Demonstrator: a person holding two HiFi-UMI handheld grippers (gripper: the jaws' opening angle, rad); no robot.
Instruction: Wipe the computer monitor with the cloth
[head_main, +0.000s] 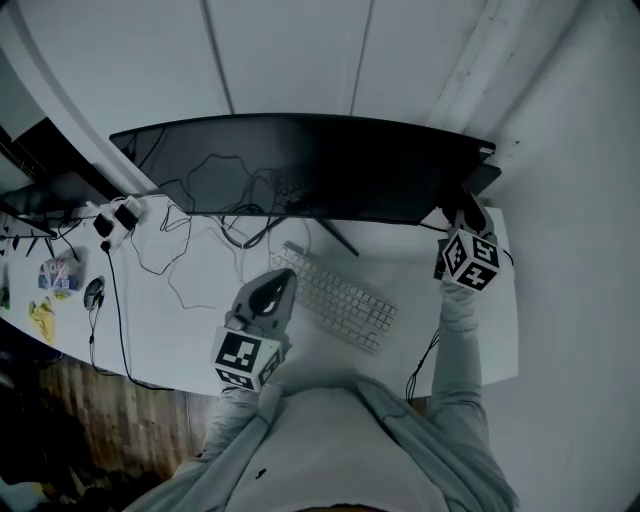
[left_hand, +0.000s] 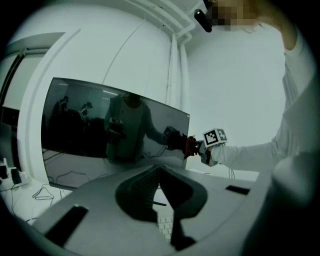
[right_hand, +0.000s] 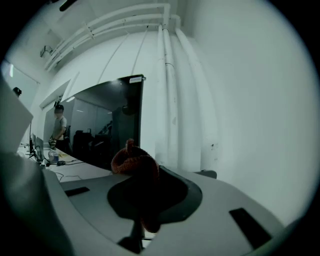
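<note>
In the head view, a wide dark monitor (head_main: 300, 170) stood at the back of the white bench (head_main: 180, 330), with a keyboard (head_main: 335, 298) in front of it and loose cables (head_main: 165, 235) to the left. The left hand-held gripper (head_main: 279, 281) hovered over the keyboard's near end. The right hand-held gripper (head_main: 468, 208) was up at the monitor's right end.

In the left gripper view, that gripper's jaws were pressed together at the tips, with nothing between them. Past them, a reddish cloth (left_hand: 190, 145) sat at the lower right corner of the screen, in the other gripper.

In the right gripper view, the jaws were pinching the bunched cloth. The monitor's right edge rose just behind and to its left.
</note>
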